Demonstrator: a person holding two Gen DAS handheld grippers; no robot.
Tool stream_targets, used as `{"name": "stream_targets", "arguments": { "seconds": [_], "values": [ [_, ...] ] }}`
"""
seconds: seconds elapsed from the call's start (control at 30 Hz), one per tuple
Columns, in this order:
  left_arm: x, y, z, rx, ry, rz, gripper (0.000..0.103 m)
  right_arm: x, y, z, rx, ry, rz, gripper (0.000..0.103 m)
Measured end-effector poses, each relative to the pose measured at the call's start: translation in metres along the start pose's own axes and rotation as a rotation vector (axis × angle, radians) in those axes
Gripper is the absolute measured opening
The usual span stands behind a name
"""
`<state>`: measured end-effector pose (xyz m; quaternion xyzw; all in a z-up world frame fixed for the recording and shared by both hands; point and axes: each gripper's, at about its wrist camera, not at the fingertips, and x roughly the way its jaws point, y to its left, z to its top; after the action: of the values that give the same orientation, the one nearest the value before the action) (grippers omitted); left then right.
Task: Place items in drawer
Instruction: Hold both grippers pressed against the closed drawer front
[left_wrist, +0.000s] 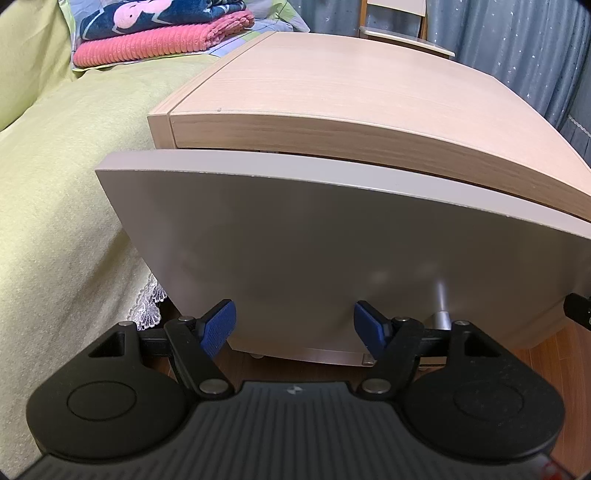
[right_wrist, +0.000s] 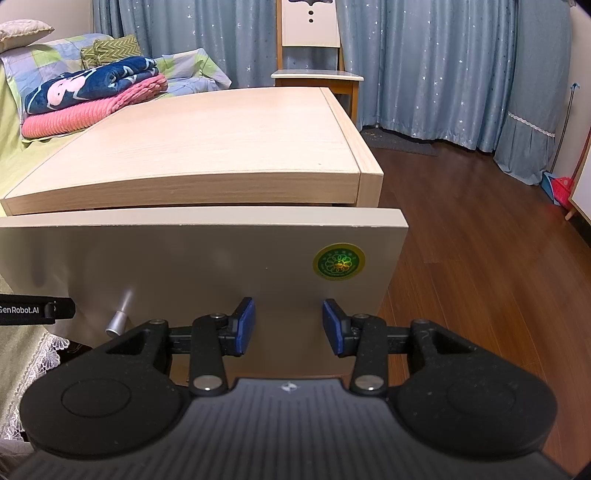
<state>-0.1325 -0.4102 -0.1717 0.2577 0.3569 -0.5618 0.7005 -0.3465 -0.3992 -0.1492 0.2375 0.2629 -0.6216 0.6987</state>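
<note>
Pale wood tops the bedside cabinet (right_wrist: 207, 140) as we face it with both tools held close to the grey drawer front (left_wrist: 314, 240). We see that front standing a little proud of the cabinet body, a narrow dark gap showing under the top, so the drawer sits nearly shut rather than flush. What lies inside we cannot see from either camera, and no loose items for stowing appear on the cabinet top or in our grip.

Our left gripper (left_wrist: 294, 325) hangs with its blue pads spread wide and nothing between them, low against the drawer front and left of the silver knob (left_wrist: 441, 317). Our right gripper (right_wrist: 289, 325) is likewise parted and empty, to the right of that knob, below the round green sticker (right_wrist: 338, 263).

Folded blankets (right_wrist: 92, 96) rest on the bed (left_wrist: 55, 184) beside the cabinet, with a chair (right_wrist: 314, 59) by the blue curtains (right_wrist: 424, 66) beyond.

We judge this fits two stages alike: a drawer about to be pulled out for loading, or one being pushed home with things already inside.
</note>
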Motion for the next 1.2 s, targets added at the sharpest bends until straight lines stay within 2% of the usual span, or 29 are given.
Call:
{"name": "stream_targets", "arguments": {
  "seconds": [1.2],
  "values": [
    [0.011,0.000,0.009,-0.012,-0.003,-0.001,0.072,0.010,-0.001,0.008,0.008,-0.014,-0.004,0.037]
  ]
}}
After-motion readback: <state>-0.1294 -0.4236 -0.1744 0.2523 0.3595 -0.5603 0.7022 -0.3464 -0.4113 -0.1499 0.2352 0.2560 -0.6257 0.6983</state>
